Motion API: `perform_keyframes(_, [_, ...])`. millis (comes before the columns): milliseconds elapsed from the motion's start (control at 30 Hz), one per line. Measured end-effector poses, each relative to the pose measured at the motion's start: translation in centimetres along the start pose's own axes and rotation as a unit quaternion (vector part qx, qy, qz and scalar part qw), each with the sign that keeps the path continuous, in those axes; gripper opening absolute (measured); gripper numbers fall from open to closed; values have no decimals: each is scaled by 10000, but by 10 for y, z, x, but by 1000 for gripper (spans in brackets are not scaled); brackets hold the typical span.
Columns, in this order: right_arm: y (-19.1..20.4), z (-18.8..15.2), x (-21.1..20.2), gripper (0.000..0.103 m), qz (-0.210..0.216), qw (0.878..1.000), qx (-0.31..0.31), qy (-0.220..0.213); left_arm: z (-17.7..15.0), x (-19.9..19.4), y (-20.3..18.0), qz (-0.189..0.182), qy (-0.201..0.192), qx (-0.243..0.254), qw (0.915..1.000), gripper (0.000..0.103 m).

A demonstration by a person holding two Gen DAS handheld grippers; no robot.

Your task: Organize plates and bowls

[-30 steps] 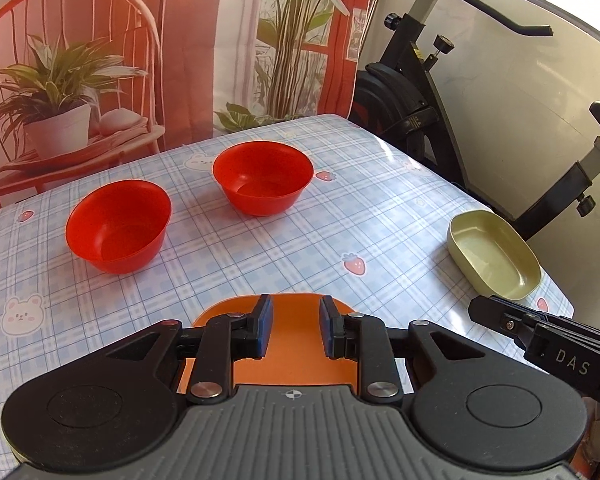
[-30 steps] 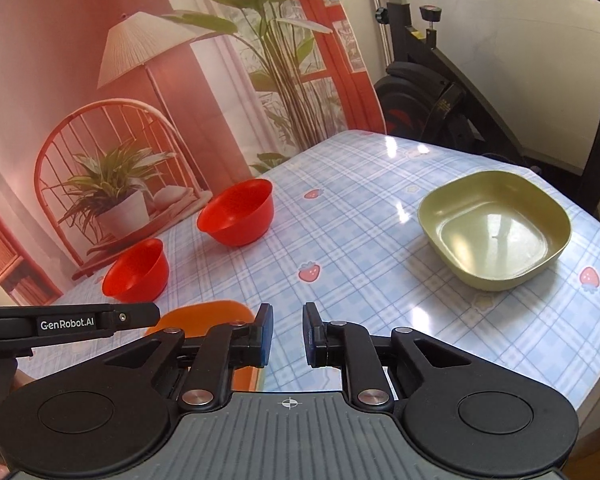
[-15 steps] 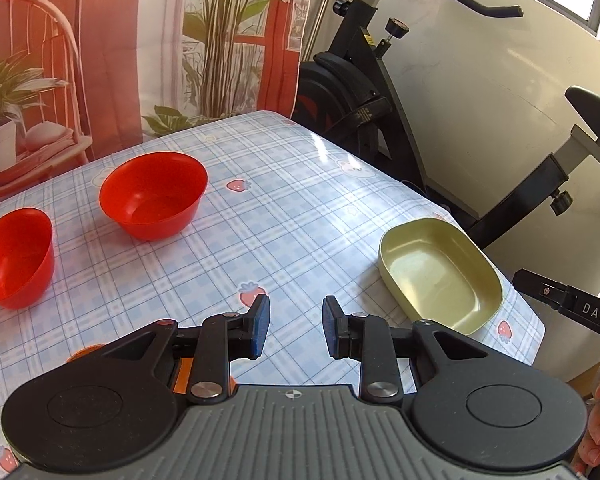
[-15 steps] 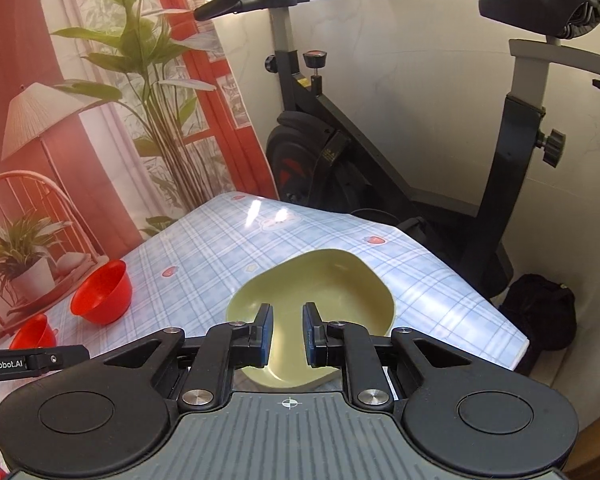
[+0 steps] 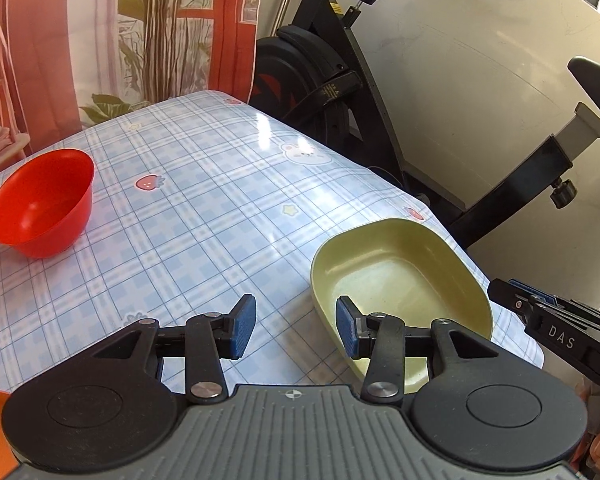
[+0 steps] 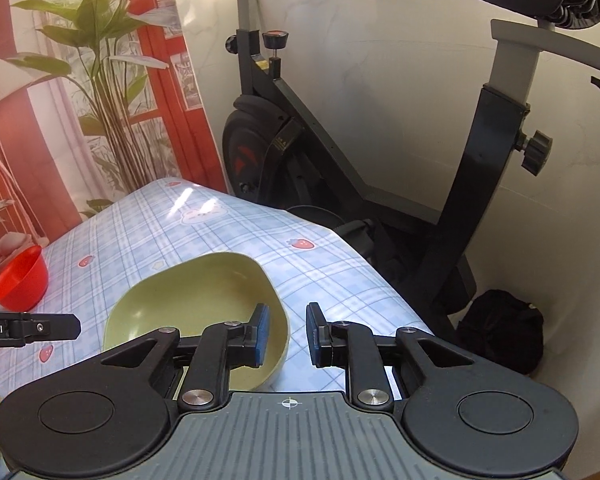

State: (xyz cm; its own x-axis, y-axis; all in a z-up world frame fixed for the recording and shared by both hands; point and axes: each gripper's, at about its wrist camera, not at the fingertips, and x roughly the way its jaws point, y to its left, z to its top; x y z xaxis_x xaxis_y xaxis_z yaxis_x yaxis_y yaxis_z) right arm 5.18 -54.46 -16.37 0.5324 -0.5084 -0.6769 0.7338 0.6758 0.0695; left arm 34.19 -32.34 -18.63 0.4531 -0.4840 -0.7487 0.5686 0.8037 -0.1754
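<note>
Green dish [image 5: 396, 276] sits between 2 parted grippers, left gripper [image 5: 296, 330] and right gripper [image 6: 287, 334].

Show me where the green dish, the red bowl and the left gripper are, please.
green dish [image 5: 384, 276]: left wrist view, inner floor.
red bowl [image 5: 40, 204]: left wrist view, inner wall.
left gripper [image 5: 296, 326]: left wrist view, midway between its fingertips.
</note>
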Motion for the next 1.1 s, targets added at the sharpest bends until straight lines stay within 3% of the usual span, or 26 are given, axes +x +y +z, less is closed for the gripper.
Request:
perform_keyframes(367, [4, 1, 34, 19, 258, 9995, -146, 145, -7, 29, -19, 30, 173, 182, 9997, 46])
perform_keyframes(600, [2, -1, 37, 11, 296, 9993, -134, 168, -14, 37, -27, 186, 303, 344, 9988, 45])
perform_keyframes(867, [-3, -5, 41, 10, 309, 9992, -4, 235, -22, 33, -29, -54, 246, 392, 9989, 18])
perform_keyframes(1100, [0, -6, 34, 5, 370, 9990, 128, 230, -28, 26, -34, 14, 298, 372, 9989, 17])
